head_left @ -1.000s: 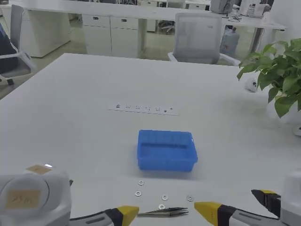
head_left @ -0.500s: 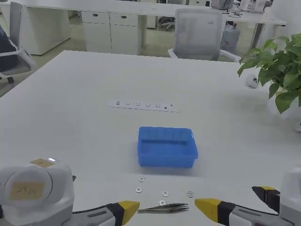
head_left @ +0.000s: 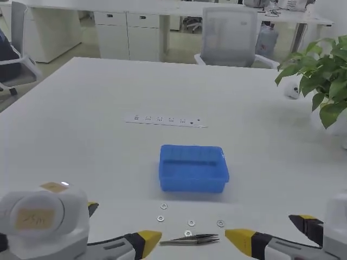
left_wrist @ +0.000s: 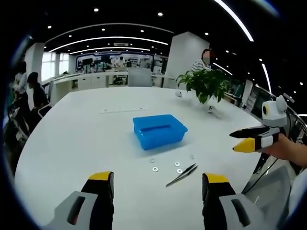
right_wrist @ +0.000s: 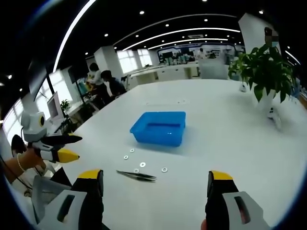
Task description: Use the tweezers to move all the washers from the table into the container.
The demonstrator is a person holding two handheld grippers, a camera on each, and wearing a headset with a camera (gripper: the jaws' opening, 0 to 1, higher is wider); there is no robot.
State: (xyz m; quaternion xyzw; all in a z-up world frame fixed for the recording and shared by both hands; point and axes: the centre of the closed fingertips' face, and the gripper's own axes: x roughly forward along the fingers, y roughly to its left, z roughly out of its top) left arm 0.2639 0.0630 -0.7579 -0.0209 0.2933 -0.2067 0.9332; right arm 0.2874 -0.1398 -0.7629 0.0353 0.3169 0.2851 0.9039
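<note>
Left gripper: released, jaws spread wide, nothing between them; low over the near table.
Right gripper: released likewise, empty; level with the left, well apart from it.
Tweezers: slim, dark metal, flat on the table between the two grippers, untouched.
Step in hand: probably picking up the tweezers.
Best handling: pinch across both arms at mid-length, lightly, leaving the tips free to open; keep clear of the nearest washer.
Washers: five small silver rings, thin and flat, scattered apart between tweezers and container; one just beside the tweezers.
Container: blue shallow tray, open top, just beyond the washers.
</note>
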